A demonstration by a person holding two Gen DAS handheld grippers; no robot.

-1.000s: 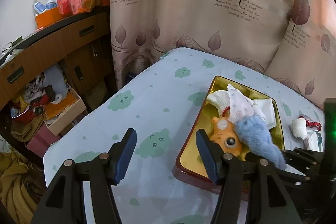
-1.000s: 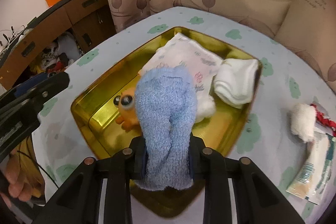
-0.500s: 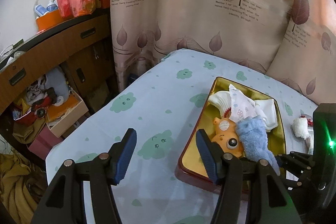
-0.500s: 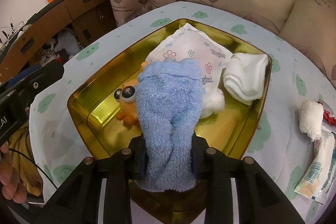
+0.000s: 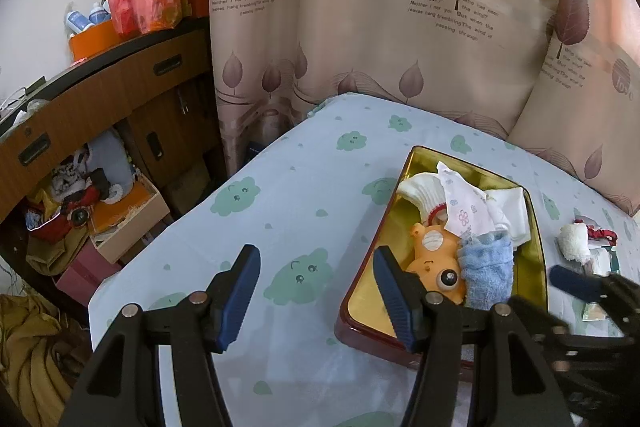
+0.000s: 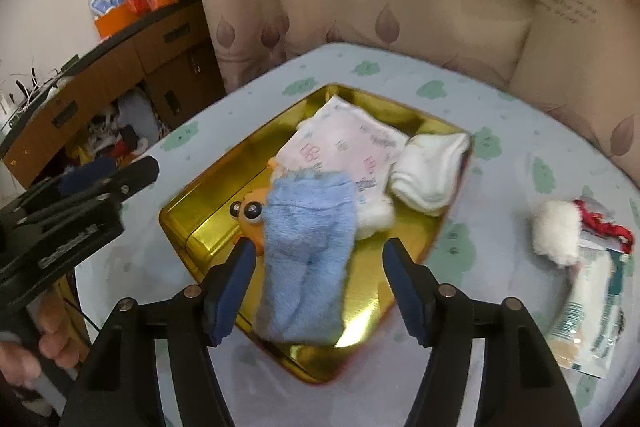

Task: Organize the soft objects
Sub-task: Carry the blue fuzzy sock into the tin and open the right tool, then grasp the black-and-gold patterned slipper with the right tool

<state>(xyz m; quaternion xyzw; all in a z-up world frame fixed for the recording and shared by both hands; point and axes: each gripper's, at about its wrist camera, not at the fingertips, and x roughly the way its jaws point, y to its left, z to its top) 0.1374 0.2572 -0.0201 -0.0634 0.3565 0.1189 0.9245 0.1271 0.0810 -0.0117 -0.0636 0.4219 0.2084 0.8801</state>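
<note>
I see a leaf-printed curtain (image 5: 400, 27) hanging behind the worktop (image 5: 300, 195), which is covered in a pale cloth with green cloud faces, and a brown cabinet (image 5: 100, 99) standing off to the left. On the worktop sits the gold tin tray (image 6: 208, 223) holding the soft things: a floral white cloth (image 6: 344, 151) at the back, a folded white sock (image 6: 432, 171) against its right wall, an orange big-eyed plush toy (image 6: 252, 215) near the middle, and the fuzzy blue sock (image 6: 308, 251) draped over the toy and running down toward the tray's near edge. My right gripper (image 6: 316, 287) hangs over that near edge with its fingers opening; the blue sock lies between them, close by the left pad and clear of the right one, so I am not gripping it. My left gripper (image 5: 316, 295) hovers over the bare cloth just left of the tray, fingers spread wide with nothing between them. Outside the tray, to its right, lie a white fluffy piece (image 6: 556, 231), a red frilly band (image 6: 608, 227) and a printed packet (image 6: 592, 319).
</note>
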